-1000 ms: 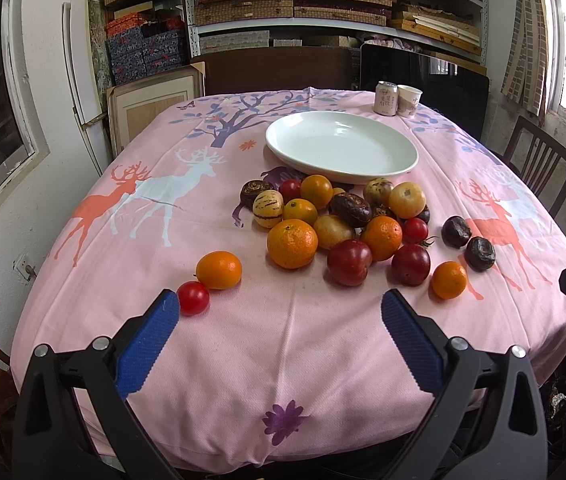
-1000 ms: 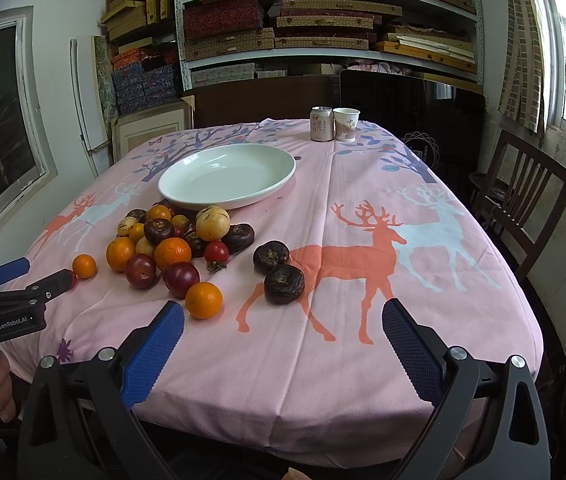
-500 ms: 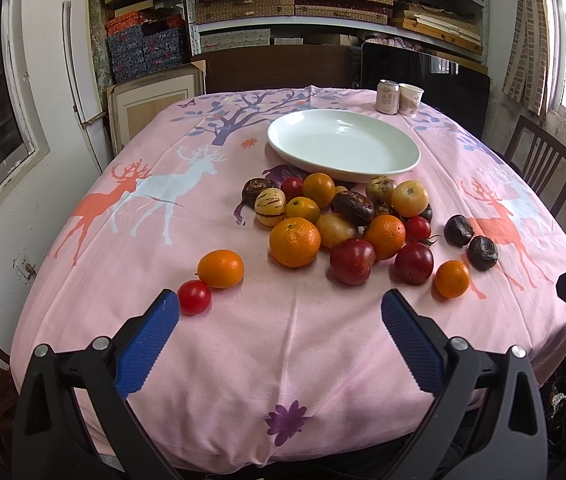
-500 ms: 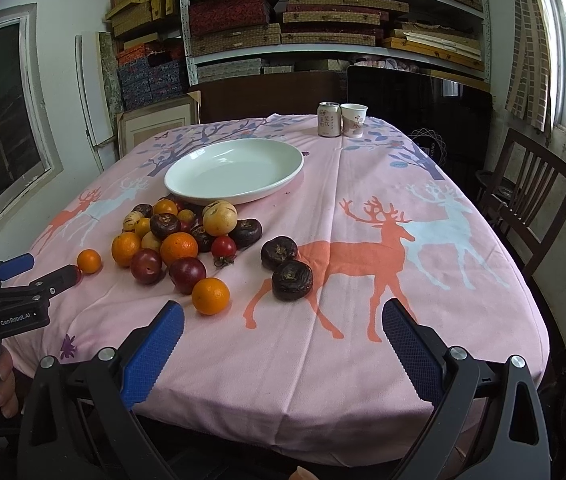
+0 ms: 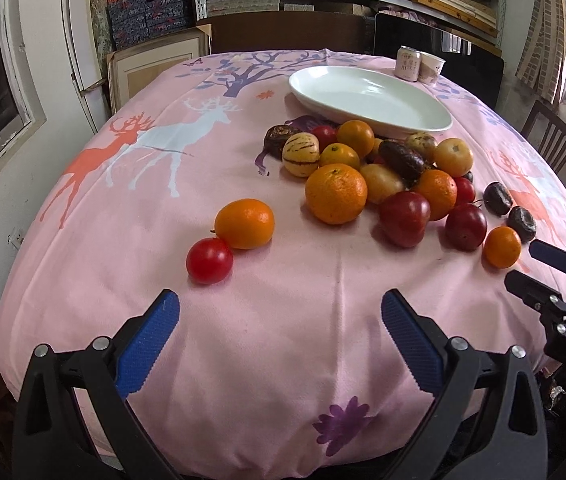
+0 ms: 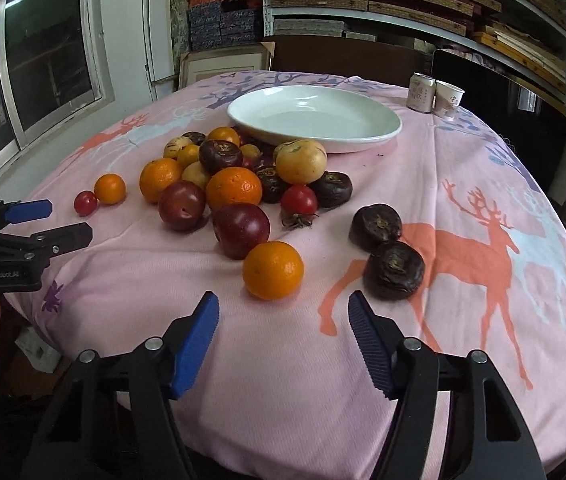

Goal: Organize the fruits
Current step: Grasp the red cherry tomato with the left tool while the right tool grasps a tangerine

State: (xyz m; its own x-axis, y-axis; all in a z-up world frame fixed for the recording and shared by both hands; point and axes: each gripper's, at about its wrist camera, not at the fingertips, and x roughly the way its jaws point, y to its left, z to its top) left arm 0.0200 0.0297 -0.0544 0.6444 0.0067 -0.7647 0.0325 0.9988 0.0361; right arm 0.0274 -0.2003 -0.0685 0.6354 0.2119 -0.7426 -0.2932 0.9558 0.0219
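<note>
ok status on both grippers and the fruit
Left gripper open, empty. Right gripper open, facing the near orange. White plate empty, fruit on the cloth.

Fruit pile (image 6: 239, 172): oranges, plums, tomatoes, pale striped melons and dark brown wrinkled fruits, heaped together at centre frame, just below the plate.
White plate (image 6: 387, 130): oval, shallow, empty, upper centre of the right wrist view; the pile's far edge touches its near rim.
Lone orange (image 6: 273, 270): round, glossy, centre frame, just below a dark red plum (image 6: 241, 230).
Two dark fruits (image 6: 393, 270): wrinkled, brown, touching each other, right of centre on the orange deer print.
Small orange (image 5: 245, 223): left of the pile, touching a red tomato (image 5: 209, 260) at its lower left.
</note>
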